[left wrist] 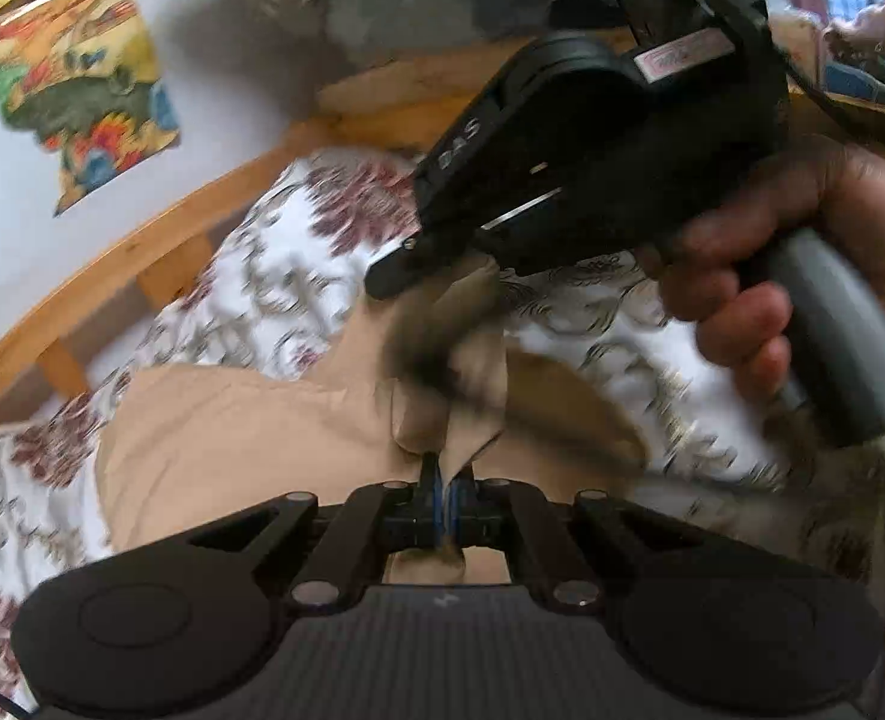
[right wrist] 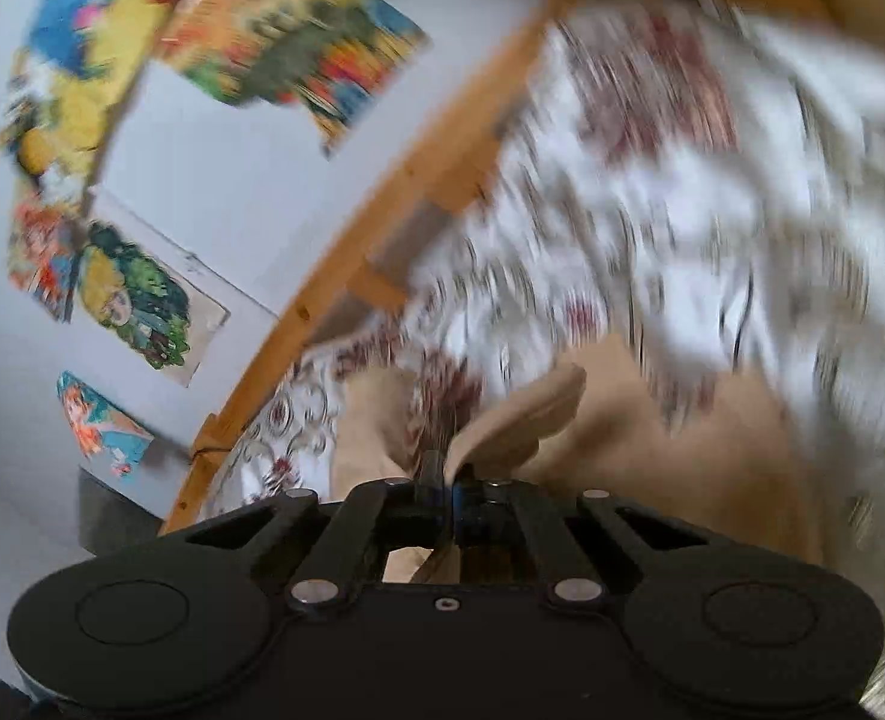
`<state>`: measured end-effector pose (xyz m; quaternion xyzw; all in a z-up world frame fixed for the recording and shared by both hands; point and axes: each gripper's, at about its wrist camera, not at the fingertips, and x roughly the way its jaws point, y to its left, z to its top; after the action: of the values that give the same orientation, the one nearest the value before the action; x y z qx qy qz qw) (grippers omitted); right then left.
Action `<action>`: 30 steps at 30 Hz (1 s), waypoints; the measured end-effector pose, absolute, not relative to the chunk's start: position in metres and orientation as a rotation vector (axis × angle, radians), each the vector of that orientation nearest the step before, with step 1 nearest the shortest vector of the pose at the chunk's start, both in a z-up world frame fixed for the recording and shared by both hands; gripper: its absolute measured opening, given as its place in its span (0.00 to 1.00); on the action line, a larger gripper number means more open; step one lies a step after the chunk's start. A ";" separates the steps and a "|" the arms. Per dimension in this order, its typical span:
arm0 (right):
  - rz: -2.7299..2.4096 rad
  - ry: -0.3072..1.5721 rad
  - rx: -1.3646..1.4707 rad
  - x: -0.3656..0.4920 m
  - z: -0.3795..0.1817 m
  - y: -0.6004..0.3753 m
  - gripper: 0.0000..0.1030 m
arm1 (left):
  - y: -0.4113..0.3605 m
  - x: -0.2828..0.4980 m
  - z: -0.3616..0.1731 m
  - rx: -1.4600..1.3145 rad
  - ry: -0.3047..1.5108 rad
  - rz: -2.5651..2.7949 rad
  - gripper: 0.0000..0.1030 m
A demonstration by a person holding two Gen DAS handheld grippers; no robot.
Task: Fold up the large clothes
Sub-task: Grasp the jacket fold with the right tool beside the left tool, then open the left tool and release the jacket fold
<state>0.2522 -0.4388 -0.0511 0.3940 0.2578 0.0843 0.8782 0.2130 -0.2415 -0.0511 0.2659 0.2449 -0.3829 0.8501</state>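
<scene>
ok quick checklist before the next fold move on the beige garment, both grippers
1. Left gripper shut on the beige garment: ok, cloth pinched between its fingers.
2. Right gripper shut on the garment: ok, a fold of cloth rises from its closed fingers.
3. Grippers clear of each other: cannot tell, the right one looms close in the left wrist view.
4. Rest of the garment flat on the floral bedsheet: cannot tell, only part shows.
5. Grip at matching corners: cannot tell, too blurred.
</scene>
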 end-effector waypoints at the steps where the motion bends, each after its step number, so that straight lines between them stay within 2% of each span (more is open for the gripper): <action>1: 0.142 0.524 0.789 0.250 -0.050 -0.444 0.01 | -0.249 0.215 -0.053 0.551 0.532 -0.820 0.00; 8: -0.051 0.677 0.712 0.263 -0.091 -0.467 0.01 | -0.277 0.223 -0.088 0.549 0.622 -0.841 0.02; 11: -0.066 0.693 0.667 0.269 -0.098 -0.464 0.01 | -0.274 0.226 -0.087 0.522 0.653 -0.837 0.10; 12: -0.066 0.692 0.662 0.270 -0.099 -0.463 0.01 | -0.271 0.226 -0.084 0.516 0.657 -0.834 0.17; 13: -0.066 0.693 0.653 0.271 -0.099 -0.460 0.01 | -0.268 0.225 -0.081 0.512 0.653 -0.828 0.33; 14: -0.063 0.691 0.641 0.270 -0.097 -0.458 0.01 | -0.264 0.224 -0.076 0.511 0.645 -0.819 0.44; 15: -0.065 0.690 0.628 0.270 -0.097 -0.457 0.01 | -0.258 0.223 -0.073 0.510 0.629 -0.807 0.62; 16: -0.071 0.691 0.623 0.269 -0.096 -0.455 0.01 | -0.253 0.221 -0.068 0.513 0.605 -0.800 0.72; 19: -0.084 0.698 0.637 0.267 -0.098 -0.457 0.01 | -0.232 0.210 -0.059 0.569 0.548 -0.795 0.78; 23: -0.104 0.716 0.573 0.266 -0.097 -0.451 0.02 | -0.200 0.204 -0.046 0.617 0.513 -0.769 0.83; 30: -0.146 0.786 0.312 0.269 -0.099 -0.427 0.02 | -0.136 0.210 -0.023 0.513 0.561 -0.686 0.87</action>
<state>0.2687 -0.4266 -0.0988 0.1510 0.3811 -0.0707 0.9094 0.2103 -0.1359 -0.0233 0.2454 0.2686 -0.3283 0.8717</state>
